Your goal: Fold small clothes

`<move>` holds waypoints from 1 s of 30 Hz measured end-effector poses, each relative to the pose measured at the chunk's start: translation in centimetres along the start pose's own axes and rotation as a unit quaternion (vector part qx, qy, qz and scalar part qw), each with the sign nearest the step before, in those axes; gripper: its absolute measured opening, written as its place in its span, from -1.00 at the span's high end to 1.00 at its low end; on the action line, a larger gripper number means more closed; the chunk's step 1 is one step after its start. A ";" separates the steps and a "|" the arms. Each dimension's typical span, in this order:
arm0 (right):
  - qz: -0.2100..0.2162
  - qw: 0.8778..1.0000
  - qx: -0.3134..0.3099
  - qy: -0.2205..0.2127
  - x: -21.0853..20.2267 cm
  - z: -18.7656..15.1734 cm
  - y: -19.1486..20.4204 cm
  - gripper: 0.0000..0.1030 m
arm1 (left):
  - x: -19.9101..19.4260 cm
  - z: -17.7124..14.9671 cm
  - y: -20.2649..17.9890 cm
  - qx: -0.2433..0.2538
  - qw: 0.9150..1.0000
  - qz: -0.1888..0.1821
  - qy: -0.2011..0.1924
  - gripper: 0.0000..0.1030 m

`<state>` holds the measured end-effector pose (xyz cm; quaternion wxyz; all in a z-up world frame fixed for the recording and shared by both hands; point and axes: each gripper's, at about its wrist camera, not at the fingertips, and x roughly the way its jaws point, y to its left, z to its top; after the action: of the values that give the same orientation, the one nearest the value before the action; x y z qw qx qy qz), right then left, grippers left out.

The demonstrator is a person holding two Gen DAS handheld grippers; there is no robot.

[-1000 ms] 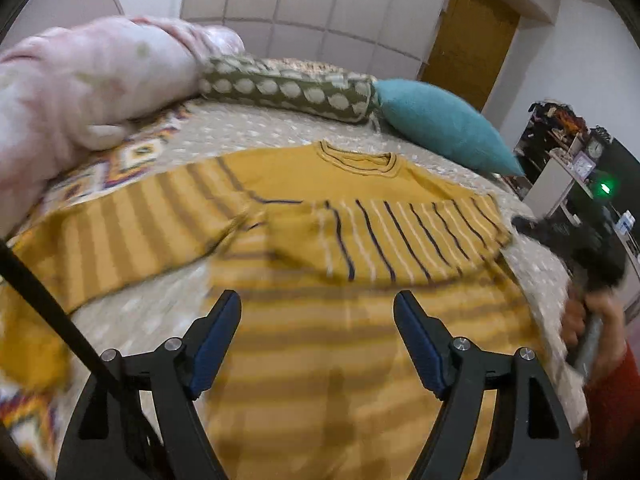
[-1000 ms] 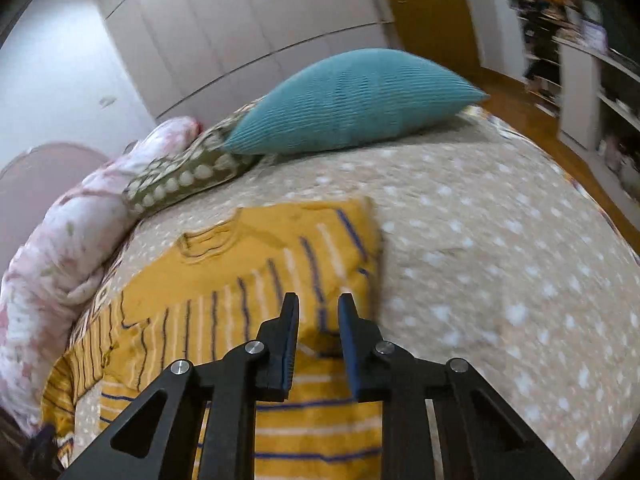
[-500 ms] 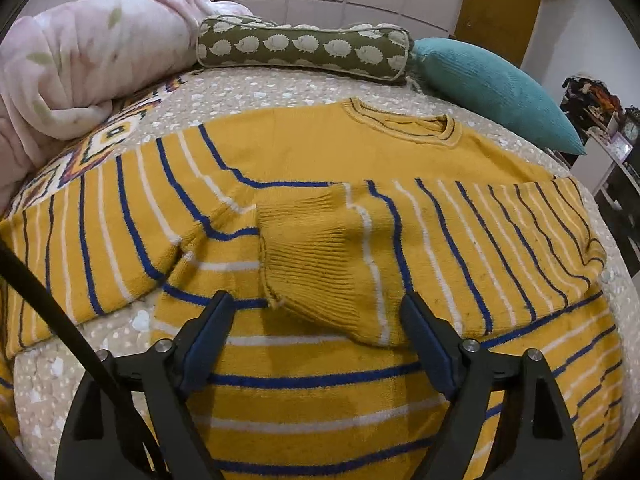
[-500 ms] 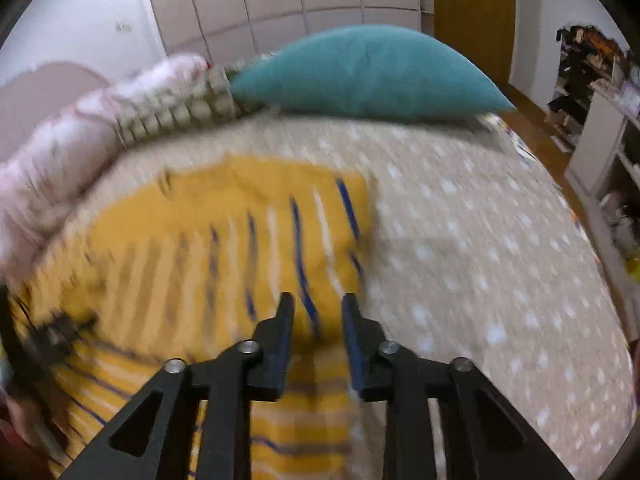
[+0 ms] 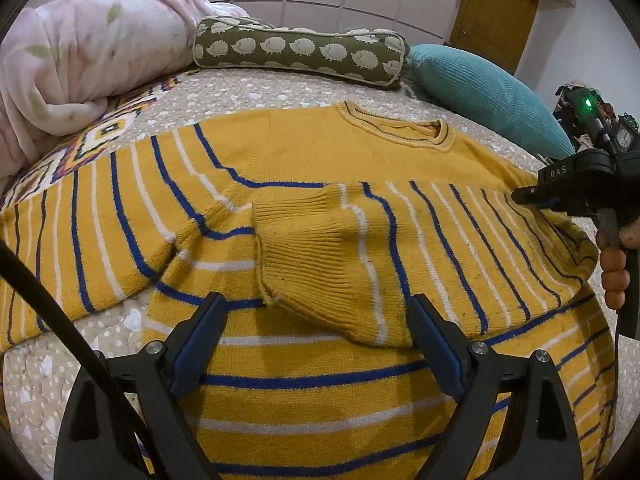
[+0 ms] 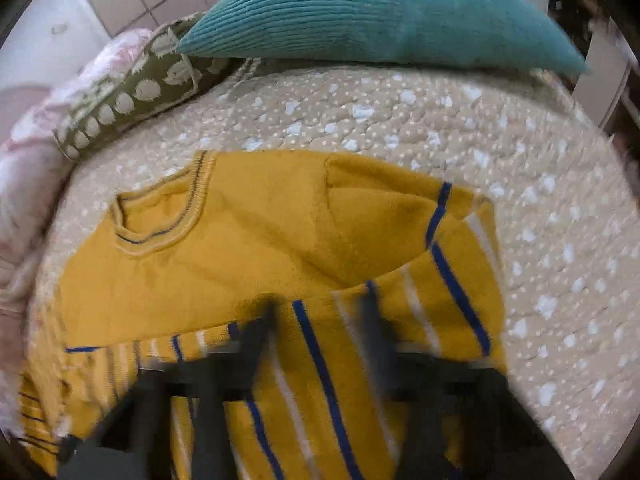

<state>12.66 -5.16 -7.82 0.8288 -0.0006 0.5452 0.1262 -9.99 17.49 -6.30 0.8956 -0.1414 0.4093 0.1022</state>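
The left gripper [image 5: 312,344] is standing with its blue-padded fingers [image 5: 434,350] spread wide and gripping nothing. It is hovering over the lower front of the sweater [image 5: 304,384], and the ribbed cuff [image 5: 304,264] of the folded-in sleeve is lying just beyond and between the fingertips.

The right gripper [image 6: 320,320] is showing only as a motion-blurred dark shape in its own view. Its fingers [image 6: 256,332] are appearing parted, with striped knit visible in the gap, but whether they are pinching any cloth cannot be told. In the left wrist view the same tool [image 5: 560,192] is sitting at the sweater's far right edge, by the fold of the sleeve, with a hand [image 5: 616,264] wrapping its handle.

The sweater, yellow with blue and white stripes, is lying flat on the bed [image 5: 256,92], collar [image 5: 400,128] pointing toward the pillows. One sleeve is lying folded across the chest; the other sleeve [image 5: 80,232] is stretching out to the left over the quilt.

A hedgehog-print bolster [image 5: 300,52], a teal pillow [image 5: 484,92] and a pink blanket [image 5: 80,48] are lying along the head of the bed.
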 end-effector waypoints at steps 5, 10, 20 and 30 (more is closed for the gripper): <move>-0.016 0.998 -0.053 -0.041 -1.2 0.9 2.3 0.87 | 0.0 0.0 0.0 -0.001 1.000 -0.002 -0.001 -0.76; 0.034 0.995 -0.069 -0.063 -0.9 2.4 3.5 0.78 | 0.0 0.0 0.0 -0.004 1.000 -0.006 -0.002 -0.76; 0.030 0.992 -0.071 -0.096 -8.0 -2.6 -4.5 0.51 | 0.1 0.0 0.0 -0.004 1.000 -0.006 -0.003 -0.77; -0.034 0.988 -0.124 -0.086 -8.1 -9.0 -5.0 0.63 | -3.7 -0.3 2.6 -0.049 0.998 -0.013 -0.029 -0.77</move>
<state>2.60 -12.93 -4.87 0.8700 -0.1115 0.4514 0.1639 -13.39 19.60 -4.09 0.9004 -0.1874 0.3756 0.1147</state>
